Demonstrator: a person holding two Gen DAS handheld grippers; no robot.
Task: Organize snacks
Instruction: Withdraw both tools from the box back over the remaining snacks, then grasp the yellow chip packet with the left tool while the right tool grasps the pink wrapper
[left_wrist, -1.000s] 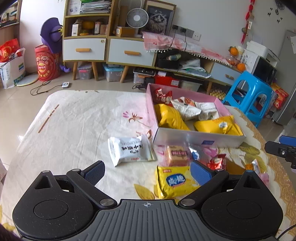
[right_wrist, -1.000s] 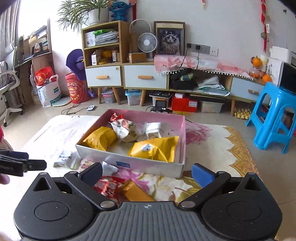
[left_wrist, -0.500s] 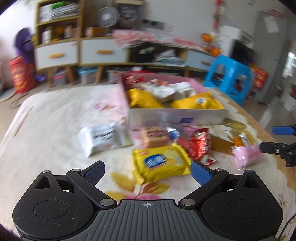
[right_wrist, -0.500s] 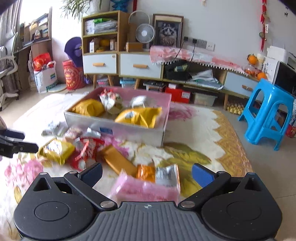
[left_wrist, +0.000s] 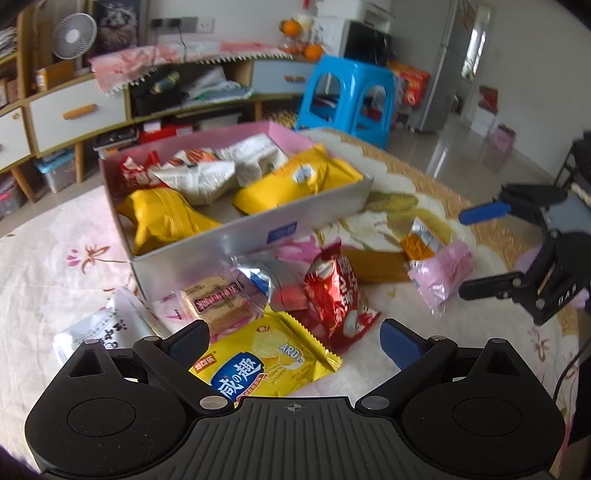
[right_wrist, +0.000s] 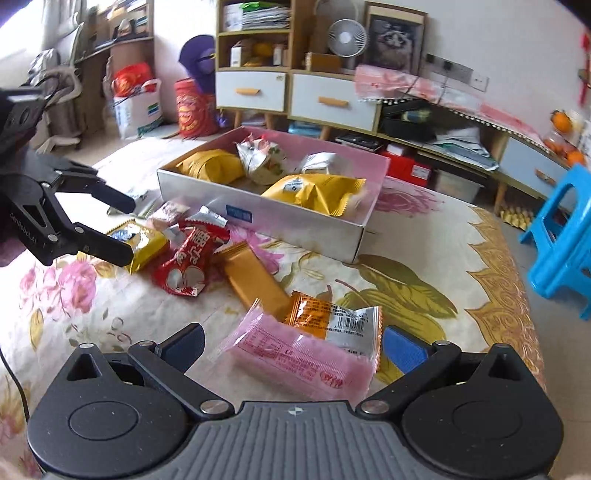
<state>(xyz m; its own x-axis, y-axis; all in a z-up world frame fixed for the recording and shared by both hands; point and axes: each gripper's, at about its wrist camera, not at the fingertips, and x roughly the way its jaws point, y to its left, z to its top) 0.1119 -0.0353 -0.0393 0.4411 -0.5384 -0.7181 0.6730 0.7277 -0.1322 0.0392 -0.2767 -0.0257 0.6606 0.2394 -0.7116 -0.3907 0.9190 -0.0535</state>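
Fingers of the left gripper (left_wrist: 293, 341) are spread wide over a yellow cracker packet (left_wrist: 264, 363) on the bench (left_wrist: 55, 266). Fingers of the right gripper (right_wrist: 293, 345) are likewise spread, flanking a pink wafer packet (right_wrist: 295, 356). Behind both, a pink-lined box (right_wrist: 258, 216) holds more snacks, and a red packet (right_wrist: 188, 260) lies loose before it.

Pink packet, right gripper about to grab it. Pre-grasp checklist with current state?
1. Right gripper open: ok.
2. Pink packet lies between its fingers: ok.
3. Packet free of other snacks: not ok, the orange-and-silver packet overlaps its far edge.
4. Room in the box: ok, bare floor shows at the near wall.
5. Left gripper out of the way: ok, open over the yellow cracker packet.
6. Fingers low enough to pinch: cannot tell.
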